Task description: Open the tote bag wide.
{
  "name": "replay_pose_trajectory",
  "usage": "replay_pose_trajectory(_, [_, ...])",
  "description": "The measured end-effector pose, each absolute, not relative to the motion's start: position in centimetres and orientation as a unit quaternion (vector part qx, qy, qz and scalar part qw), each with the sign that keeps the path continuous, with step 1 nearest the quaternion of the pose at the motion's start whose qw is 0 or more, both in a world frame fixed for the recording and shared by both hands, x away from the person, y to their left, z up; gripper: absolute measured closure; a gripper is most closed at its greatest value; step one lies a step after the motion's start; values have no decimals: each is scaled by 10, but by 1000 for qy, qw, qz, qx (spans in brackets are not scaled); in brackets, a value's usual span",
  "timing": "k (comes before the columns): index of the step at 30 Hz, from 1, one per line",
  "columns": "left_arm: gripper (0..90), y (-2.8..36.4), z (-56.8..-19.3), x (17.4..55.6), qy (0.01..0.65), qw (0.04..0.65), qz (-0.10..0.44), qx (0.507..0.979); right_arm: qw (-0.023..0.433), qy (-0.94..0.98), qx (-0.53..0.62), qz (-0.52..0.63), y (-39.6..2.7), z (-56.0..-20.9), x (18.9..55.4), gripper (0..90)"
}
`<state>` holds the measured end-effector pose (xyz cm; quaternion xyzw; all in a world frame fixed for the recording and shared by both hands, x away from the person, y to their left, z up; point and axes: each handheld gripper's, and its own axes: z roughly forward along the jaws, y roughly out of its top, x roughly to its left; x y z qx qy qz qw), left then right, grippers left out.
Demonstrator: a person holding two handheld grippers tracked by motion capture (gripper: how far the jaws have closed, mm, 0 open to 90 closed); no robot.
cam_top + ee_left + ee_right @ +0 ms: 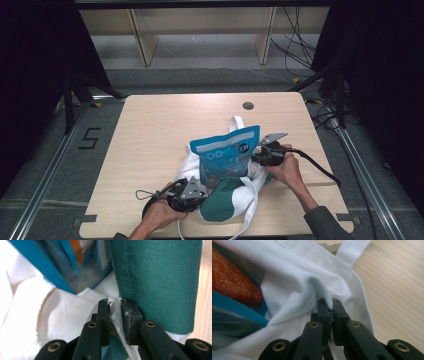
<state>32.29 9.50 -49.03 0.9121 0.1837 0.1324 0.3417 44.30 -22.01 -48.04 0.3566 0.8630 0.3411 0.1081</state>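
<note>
1. A white and dark green cloth tote bag (227, 197) lies on the light wooden table (150, 135), near the person's edge and right of the middle, with its white strap handles (237, 121) trailing out toward the far and near sides.
2. A blue plastic snack pouch with a white label panel and orange print (227, 155) stands in the bag's mouth, its lower part inside the cloth and its upper part sticking out and leaning toward the far side.
3. The left gripper (115, 312) is at the bag's near left; its jaws are pinched on a fold of the white cloth at the rim, beside the green panel (160, 280).
4. The right gripper (331, 308) is at the bag's right side; its jaws are closed on a bunched ridge of white cloth near a handle's root.
5. In the right gripper view, a red-orange speckled patch (232, 282) shows within the opening, probably the pouch's print, though it is blurred.
6. A small dark round grommet (248, 105) sits in the tabletop toward the far edge.
</note>
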Motion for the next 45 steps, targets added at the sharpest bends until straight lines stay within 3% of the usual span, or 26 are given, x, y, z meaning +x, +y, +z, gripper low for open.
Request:
replay_pose_trajectory(4, [666,111,-469,327,227,421,88,874,128,846,345,387,-234,-460,436,753])
replay_pose_trajectory(9, [612,143,-441,342,274,464,98,837,110,825,332,445,-257,-423,400,627])
replay_pose_trajectory(11, [582,152,-434,356,301,480,84,820,73,822,314,470,-258,-409,372,582])
replay_pose_trajectory(13, [549,153,-434,378,320,455,117,823,67,826,298,473,-252,-407,361,562])
replay_pose_trajectory(18, [522,147,-442,407,332,428,115,833,57,847,258,461,-231,-406,349,528])
replay_pose_trajectory(21, [433,145,-450,419,350,414,107,833,42,860,239,449,-211,-413,349,488])
replay_pose_trajectory(25, [400,143,-464,433,375,402,64,833,29,869,220,442,-198,-418,348,475])
replay_pose_trajectory(26, [415,142,-471,436,382,398,48,832,14,872,213,441,-190,-421,347,484])
replay_pose_trajectory(28, [466,140,-475,436,394,411,39,821,29,881,202,428,-185,-424,345,500])
replay_pose_trajectory(29, [529,141,-478,437,389,420,24,820,25,883,199,424,-184,-425,344,555])
replay_pose_trajectory(32, [677,143,-480,436,381,408,59,827,41,893,174,413,-186,-426,341,739])
replay_pose_trajectory(33, [717,143,-480,436,381,408,59,827,41,893,174,413,-186,-426,341,739])
replay_pose_trajectory(34, [717,144,-483,437,387,405,54,827,46,894,168,413,-187,-426,338,824])
replay_pose_trajectory(35, [763,144,-486,438,387,402,56,828,55,896,163,409,-189,-425,333,851])
replay_pose_trajectory(40, [841,141,-498,442,386,371,63,842,59,913,125,385,-192,-434,306,879])
replay_pose_trajectory(45, [848,132,-508,444,387,349,76,850,55,931,110,345,-184,-463,289,881])
